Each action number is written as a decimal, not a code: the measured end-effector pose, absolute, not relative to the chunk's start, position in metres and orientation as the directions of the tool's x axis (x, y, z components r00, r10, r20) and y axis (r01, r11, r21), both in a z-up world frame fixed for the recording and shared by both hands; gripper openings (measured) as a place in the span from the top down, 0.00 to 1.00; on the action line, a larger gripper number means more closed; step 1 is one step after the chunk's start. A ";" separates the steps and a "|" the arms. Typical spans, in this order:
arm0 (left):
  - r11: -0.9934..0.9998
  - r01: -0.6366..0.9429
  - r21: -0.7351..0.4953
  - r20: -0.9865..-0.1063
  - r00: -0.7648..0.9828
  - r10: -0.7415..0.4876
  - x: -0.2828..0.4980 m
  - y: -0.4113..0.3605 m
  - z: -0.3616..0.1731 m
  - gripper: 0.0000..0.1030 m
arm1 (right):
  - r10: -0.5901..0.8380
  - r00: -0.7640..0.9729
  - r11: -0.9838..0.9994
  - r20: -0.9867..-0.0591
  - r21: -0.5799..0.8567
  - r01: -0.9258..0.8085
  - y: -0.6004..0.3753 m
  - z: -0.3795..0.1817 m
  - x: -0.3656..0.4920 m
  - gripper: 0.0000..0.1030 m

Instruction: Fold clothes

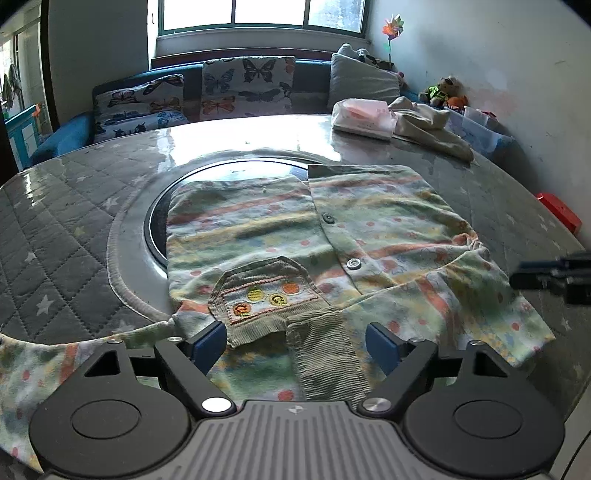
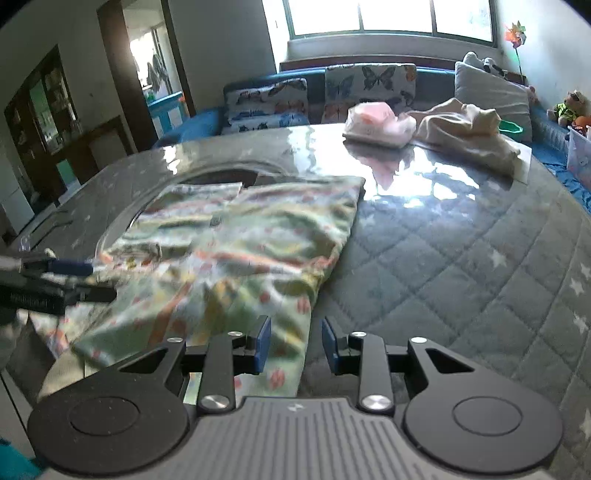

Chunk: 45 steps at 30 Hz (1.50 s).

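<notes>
While flat, shirt [image 1: 332,236] hem toward window

Both cameras sit low over the near edge of the grey quilted star-print table cover [image 1: 66,236], each looking forward along its own fingers toward the far bright window [image 1: 258,14] and the butterfly-print cushions [image 1: 247,88].

The left wrist view hovers close above the near hem of the pastel striped, dotted child's cardigan [image 1: 388,221], the garment filling the middle of its picture, with the left gripper [image 1: 295,343] spread wide in the foreground.

The right wrist view looks from further right, over the cardigan's [image 2: 258,236] right edge, its blue-padded right gripper [image 2: 295,345] parted.

Both share the cardigan, the pink-and-white plastic-wrapped packet [image 1: 362,116] and the cream crumpled cloth [image 1: 428,125] at the far right.
</notes>
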<state>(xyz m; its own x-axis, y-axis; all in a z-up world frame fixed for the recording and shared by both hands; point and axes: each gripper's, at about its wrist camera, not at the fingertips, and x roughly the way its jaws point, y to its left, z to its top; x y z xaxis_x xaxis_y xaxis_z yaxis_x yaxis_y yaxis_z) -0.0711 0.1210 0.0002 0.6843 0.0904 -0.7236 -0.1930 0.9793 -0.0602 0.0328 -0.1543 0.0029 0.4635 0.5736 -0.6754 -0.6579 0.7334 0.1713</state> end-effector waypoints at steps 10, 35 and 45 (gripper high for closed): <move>0.968 -0.248 -0.048 -0.734 0.666 0.134 -0.072 0.138 -0.004 0.21 | 0.488 0.578 0.756 -0.654 -0.013 -0.654 -0.123 -0.016 0.040 0.69; 0.950 -0.311 -0.029 -0.741 0.644 0.188 -0.080 0.165 -0.012 0.21 | 0.566 0.487 0.498 -0.665 -0.195 -0.845 -0.106 -0.013 0.041 0.76; 0.952 -0.305 0.006 -0.743 0.635 0.208 -0.078 0.162 -0.013 0.19 | 0.586 0.407 0.276 -0.701 -0.299 -0.913 -0.099 -0.012 0.043 0.80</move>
